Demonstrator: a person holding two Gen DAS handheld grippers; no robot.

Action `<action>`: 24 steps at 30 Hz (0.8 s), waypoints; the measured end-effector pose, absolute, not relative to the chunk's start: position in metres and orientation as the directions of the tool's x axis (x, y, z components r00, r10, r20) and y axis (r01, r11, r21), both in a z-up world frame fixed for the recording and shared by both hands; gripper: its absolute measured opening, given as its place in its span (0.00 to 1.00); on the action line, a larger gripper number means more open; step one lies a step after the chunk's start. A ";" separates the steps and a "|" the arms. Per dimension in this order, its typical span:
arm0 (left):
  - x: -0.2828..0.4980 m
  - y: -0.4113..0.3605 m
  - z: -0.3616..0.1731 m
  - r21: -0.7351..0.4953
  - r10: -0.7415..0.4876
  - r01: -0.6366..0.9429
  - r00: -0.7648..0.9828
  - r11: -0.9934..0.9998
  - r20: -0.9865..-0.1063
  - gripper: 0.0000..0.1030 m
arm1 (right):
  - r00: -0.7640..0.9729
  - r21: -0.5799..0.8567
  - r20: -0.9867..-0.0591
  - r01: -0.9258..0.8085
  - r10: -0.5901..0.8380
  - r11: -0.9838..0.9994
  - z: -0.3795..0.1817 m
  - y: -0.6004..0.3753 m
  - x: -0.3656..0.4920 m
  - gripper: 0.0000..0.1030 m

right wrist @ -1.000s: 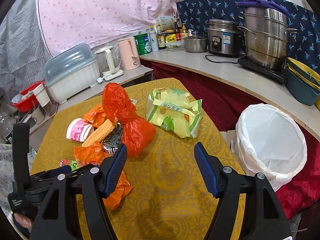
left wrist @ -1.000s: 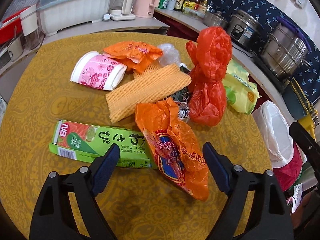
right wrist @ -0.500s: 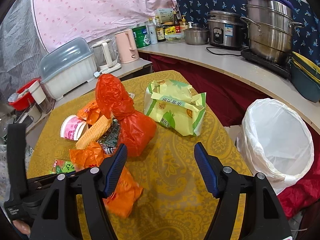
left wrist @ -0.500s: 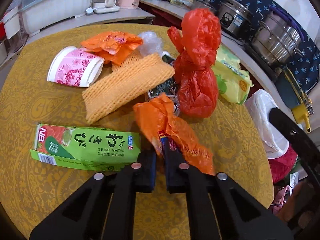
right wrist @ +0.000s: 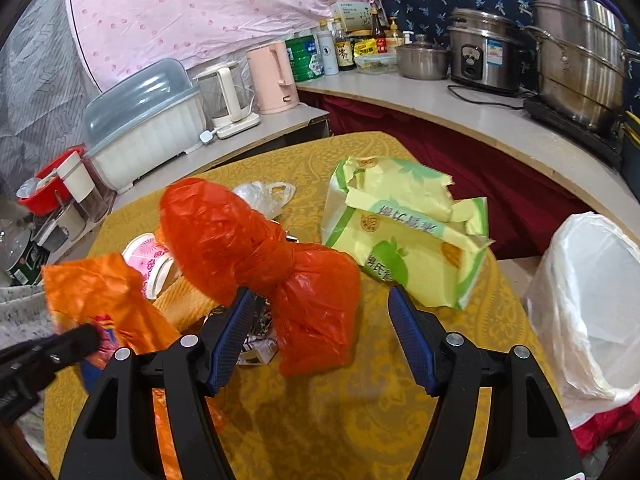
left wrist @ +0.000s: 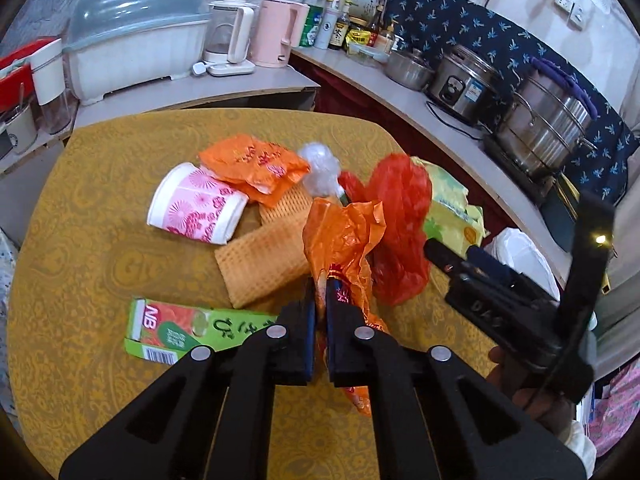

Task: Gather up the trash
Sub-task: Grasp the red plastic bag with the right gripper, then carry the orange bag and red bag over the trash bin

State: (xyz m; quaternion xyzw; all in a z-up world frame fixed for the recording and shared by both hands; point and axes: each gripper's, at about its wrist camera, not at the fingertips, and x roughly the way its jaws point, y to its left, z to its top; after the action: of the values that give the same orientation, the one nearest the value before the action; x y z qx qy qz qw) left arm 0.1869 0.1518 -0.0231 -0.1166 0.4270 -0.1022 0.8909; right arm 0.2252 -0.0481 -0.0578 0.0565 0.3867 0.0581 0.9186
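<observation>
Orange plastic bag [left wrist: 344, 240], crumpled, pinched by left hand-held gripper [left wrist: 320, 320], right hand-held gripper [right wrist: 320, 336] spread wide

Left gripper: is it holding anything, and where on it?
The left gripper is shut on the orange plastic bag, pinching its crumpled printed lower part. The right gripper is open, holding nothing.

The orange bag [left wrist: 344, 236] is thin, crinkled, glossy plastic, as is the red bag [right wrist: 260, 256]. The desk [right wrist: 360, 420] wears a mustard cloth with a woven paisley pattern and a dull sheen. The pink-flowered cup [left wrist: 196, 206] looks like smooth paper. The green carton [left wrist: 180, 326] is printed card. The bin liner [right wrist: 588, 292] is translucent white film. The steamer pot [right wrist: 576, 52] is polished metal.
</observation>
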 end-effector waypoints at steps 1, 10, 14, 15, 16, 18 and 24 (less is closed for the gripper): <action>0.189 0.153 -0.023 -0.297 -0.281 0.079 0.616 0.952 -0.736 0.04 | 0.687 0.150 -0.710 -0.066 0.154 0.986 -0.063 -0.046 0.231 0.65; 0.208 0.155 -0.027 -0.297 -0.271 0.061 0.612 0.953 -0.743 0.04 | 0.627 0.206 -0.752 -0.069 0.203 0.976 -0.098 -0.045 0.262 0.60; 0.212 0.155 -0.028 -0.296 -0.269 0.060 0.612 0.953 -0.744 0.04 | 0.635 0.222 -0.741 -0.080 0.221 0.972 -0.097 -0.047 0.260 0.44; 0.212 0.155 -0.027 -0.297 -0.271 0.062 0.613 0.953 -0.742 0.04 | 0.640 0.225 -0.735 -0.081 0.224 0.971 -0.094 -0.048 0.258 0.42; 0.212 0.154 -0.026 -0.297 -0.272 0.063 0.614 0.953 -0.741 0.04 | 0.645 0.231 -0.729 -0.083 0.229 0.969 -0.092 -0.050 0.256 0.40; 0.210 0.152 -0.024 -0.293 -0.271 0.068 0.619 0.954 -0.737 0.04 | 0.664 0.246 -0.709 -0.082 0.237 0.966 -0.083 -0.055 0.249 0.39; 0.201 0.142 -0.007 -0.294 -0.284 0.095 0.640 0.951 -0.714 0.04 | 0.722 0.264 -0.653 -0.065 0.228 0.962 -0.049 -0.076 0.229 0.38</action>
State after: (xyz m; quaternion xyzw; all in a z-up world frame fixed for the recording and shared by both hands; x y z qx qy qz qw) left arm 0.2010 0.1417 -0.0074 -0.1152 0.4109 -0.1054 0.8982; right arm 0.2289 -0.0765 -0.0494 0.1119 0.3640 0.0798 0.9212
